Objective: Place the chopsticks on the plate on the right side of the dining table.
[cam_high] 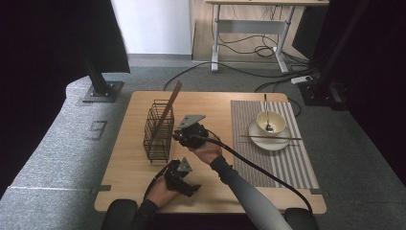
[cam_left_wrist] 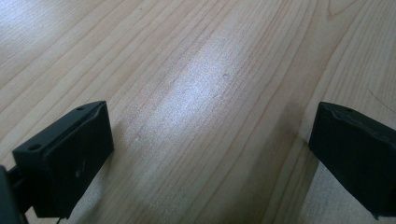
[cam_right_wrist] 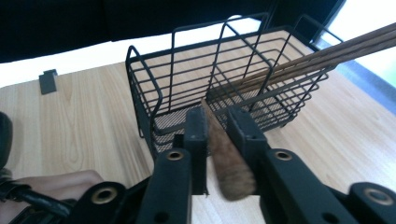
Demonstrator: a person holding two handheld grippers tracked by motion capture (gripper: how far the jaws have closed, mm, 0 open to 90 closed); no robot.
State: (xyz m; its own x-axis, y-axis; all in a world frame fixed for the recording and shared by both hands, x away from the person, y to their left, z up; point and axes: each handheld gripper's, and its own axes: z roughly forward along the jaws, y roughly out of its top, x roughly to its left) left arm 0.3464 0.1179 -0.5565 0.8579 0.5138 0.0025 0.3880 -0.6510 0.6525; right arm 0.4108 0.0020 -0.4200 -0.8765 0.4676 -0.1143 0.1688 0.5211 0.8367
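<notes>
Between the two black jaws of the right gripper (cam_right_wrist: 215, 123) sits a brown wooden chopstick (cam_right_wrist: 229, 163), its thick blurred end towards the camera; the jaws stand narrow and press on it from both sides. Just beyond the jaw tips stands a black wire basket (cam_right_wrist: 224, 74), and the chopstick runs into its nearer compartment, though how deep cannot be told. More chopsticks (cam_right_wrist: 327, 49) lean out of the basket's other compartment, slanting up and away over its rim. Seen from above, this gripper (cam_high: 184, 135) is held just beside the basket (cam_high: 158, 130), on a light wooden table (cam_high: 134, 167).

Nearer the person, the left gripper (cam_high: 184, 184) rests low over the table, well short of the basket. Its jaws stand wide apart with only bare wood (cam_left_wrist: 205, 93) between them.

Farther off, on the far side of the right gripper from the basket, a striped placemat (cam_high: 282, 163) carries a plate (cam_high: 258, 141) with a bowl (cam_high: 275, 117) and spoon (cam_high: 266, 115), and a pair of chopsticks (cam_high: 292, 138) lies across the plate.
</notes>
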